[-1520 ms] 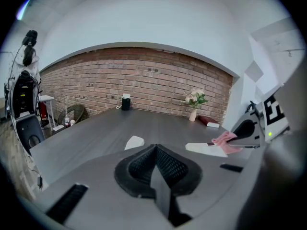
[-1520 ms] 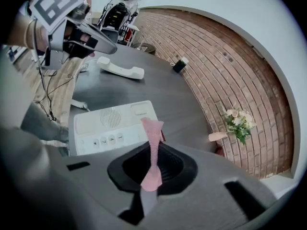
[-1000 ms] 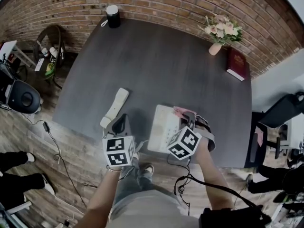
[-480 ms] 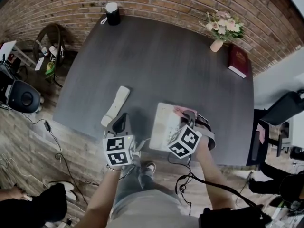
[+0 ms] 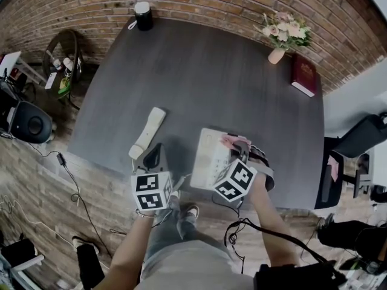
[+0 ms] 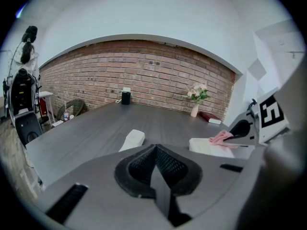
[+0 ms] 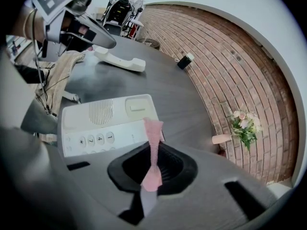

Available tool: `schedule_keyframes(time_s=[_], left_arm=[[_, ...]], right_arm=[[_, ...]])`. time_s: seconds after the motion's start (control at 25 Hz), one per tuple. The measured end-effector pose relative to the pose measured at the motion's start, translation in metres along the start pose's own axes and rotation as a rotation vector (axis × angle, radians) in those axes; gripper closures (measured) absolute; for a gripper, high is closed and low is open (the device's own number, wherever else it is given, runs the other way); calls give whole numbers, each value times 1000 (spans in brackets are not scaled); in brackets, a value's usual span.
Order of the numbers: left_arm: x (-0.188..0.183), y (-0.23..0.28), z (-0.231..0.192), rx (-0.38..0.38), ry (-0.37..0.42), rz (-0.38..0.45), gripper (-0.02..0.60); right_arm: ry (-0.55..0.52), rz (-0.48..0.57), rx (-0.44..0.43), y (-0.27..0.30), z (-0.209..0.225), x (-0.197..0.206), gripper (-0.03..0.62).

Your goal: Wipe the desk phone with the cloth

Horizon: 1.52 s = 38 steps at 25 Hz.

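The white desk phone base [image 5: 211, 157] [image 7: 103, 123] [image 6: 211, 147] lies near the table's front edge, its handset [image 5: 147, 132] [image 6: 133, 140] [image 7: 120, 60] lifted off and lying to its left. My right gripper [image 5: 239, 148] [image 7: 152, 150] is shut on a pink cloth [image 5: 230, 141] [image 7: 153, 143] [image 6: 221, 138], which touches the base's right side near the keypad. My left gripper [image 5: 154, 157] [image 6: 156, 169] hovers at the table's front edge below the handset, jaws shut with nothing between them.
A dark grey table [image 5: 199, 83] holds a black cylinder with a white top [image 5: 143, 19] at the back left, a vase of flowers [image 5: 281, 38] and a red book [image 5: 303, 75] at the back right. Chairs and gear stand on the floor around it.
Both grippers and the phone stay almost where they were. A person at the lower left has walked out of the head view.
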<state>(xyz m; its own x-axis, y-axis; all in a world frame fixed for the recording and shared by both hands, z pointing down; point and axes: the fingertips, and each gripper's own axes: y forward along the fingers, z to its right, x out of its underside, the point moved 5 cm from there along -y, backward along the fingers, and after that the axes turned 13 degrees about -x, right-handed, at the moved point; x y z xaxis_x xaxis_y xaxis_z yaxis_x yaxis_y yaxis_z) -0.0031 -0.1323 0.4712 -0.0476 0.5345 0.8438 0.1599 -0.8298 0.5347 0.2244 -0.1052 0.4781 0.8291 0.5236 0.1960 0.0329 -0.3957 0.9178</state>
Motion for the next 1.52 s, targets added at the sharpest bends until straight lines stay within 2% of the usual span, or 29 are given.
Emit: schedule_keyframes(time_s=[0.52, 1.52], left_arm=[[3, -8, 5, 6, 15, -4, 577], [21, -28, 8, 28, 27, -15, 577]], right_arm=[[4, 3, -30, -3, -14, 5, 576], [1, -12, -36, -10, -45, 20, 576]])
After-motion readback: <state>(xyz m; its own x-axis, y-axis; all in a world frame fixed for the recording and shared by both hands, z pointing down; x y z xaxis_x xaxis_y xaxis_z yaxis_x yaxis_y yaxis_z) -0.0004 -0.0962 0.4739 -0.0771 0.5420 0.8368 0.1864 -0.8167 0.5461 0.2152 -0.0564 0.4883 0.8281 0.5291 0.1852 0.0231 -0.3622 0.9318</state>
